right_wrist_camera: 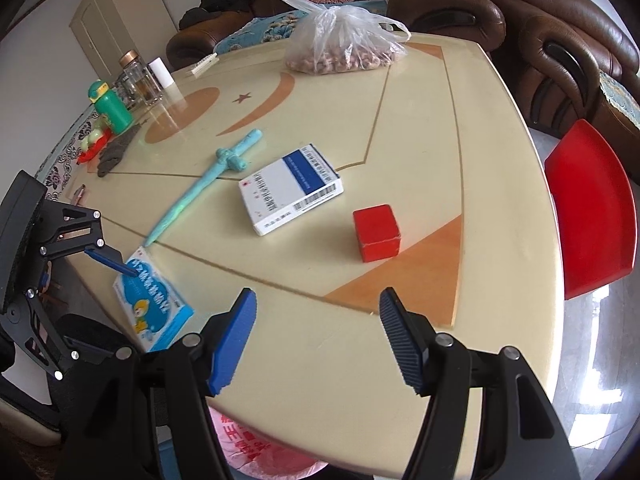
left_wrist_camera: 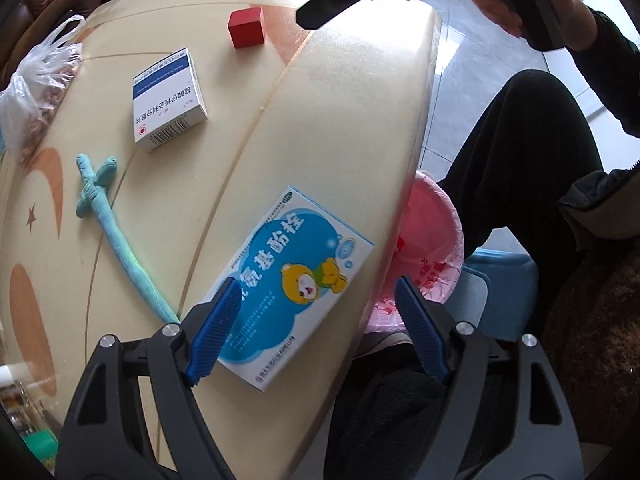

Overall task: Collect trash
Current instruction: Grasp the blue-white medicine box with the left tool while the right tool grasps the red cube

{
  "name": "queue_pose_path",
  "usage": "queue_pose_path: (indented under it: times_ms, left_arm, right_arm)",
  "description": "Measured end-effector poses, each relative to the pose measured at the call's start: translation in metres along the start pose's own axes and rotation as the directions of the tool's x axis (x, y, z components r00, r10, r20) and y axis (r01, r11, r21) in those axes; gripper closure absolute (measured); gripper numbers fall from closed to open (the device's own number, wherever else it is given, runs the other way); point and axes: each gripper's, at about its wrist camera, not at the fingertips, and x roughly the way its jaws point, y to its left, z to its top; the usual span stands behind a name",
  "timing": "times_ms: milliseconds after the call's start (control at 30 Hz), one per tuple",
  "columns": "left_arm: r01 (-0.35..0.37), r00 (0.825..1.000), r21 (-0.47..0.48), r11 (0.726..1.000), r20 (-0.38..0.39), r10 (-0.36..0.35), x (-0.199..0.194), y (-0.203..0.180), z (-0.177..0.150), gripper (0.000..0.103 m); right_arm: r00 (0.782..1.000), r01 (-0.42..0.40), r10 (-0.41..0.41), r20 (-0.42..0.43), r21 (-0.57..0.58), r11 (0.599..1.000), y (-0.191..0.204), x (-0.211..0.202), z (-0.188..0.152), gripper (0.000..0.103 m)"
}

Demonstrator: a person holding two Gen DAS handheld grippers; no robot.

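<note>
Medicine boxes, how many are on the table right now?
2. The blue cartoon-bear box lies at the table edge between the left gripper's open fingers; the white-and-blue box lies mid-table beside the red block.

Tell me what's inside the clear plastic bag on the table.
The clear plastic bag holds a heap of small brownish-pink pieces, likely nuts. The knotted top and crinkled film hide anything buried deeper in the heap.

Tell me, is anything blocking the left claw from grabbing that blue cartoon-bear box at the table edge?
Nothing visible does. The left gripper is open, with one finger over the bear box and the other past the table rim. The teal toy sword lies off to one side, apart from the box.
</note>
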Motion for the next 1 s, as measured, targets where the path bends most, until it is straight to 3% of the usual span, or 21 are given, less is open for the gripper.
queue_pose_path:
  times_ms: [533, 700, 800, 900, 1000]
  left_arm:
    - [0.084, 0.996, 0.052, 0.995, 0.015, -0.085, 0.002, 0.022, 0.006, 0.025]
    - [0.085, 0.996, 0.098, 0.992, -0.006, -0.085, 0.003, 0.023, 0.006, 0.025]
    - [0.028, 0.999, 0.124, 0.992, -0.018, -0.026, -0.001, 0.028, 0.008, 0.025]
    - [0.072, 0.997, 0.126, 0.989, -0.014, -0.071, -0.004, 0.032, 0.012, 0.025]
    - [0.059, 0.997, 0.165, 0.984, -0.051, -0.051, 0.004, 0.028, 0.012, 0.025]
  right_arm:
    - [1.000, 0.027, -0.028, -0.013, -0.029, 0.999, -0.017, 0.035, 0.029, 0.034]
    - [0.999, 0.030, -0.030, -0.019, -0.033, 0.999, -0.019, 0.040, 0.029, 0.034]
    - [0.999, 0.024, -0.025, -0.021, -0.024, 0.999, -0.021, 0.043, 0.029, 0.034]
    - [0.999, 0.023, -0.023, -0.025, -0.025, 0.999, -0.022, 0.046, 0.029, 0.034]
    - [0.999, 0.020, -0.021, -0.028, -0.027, 0.999, -0.022, 0.048, 0.029, 0.034]
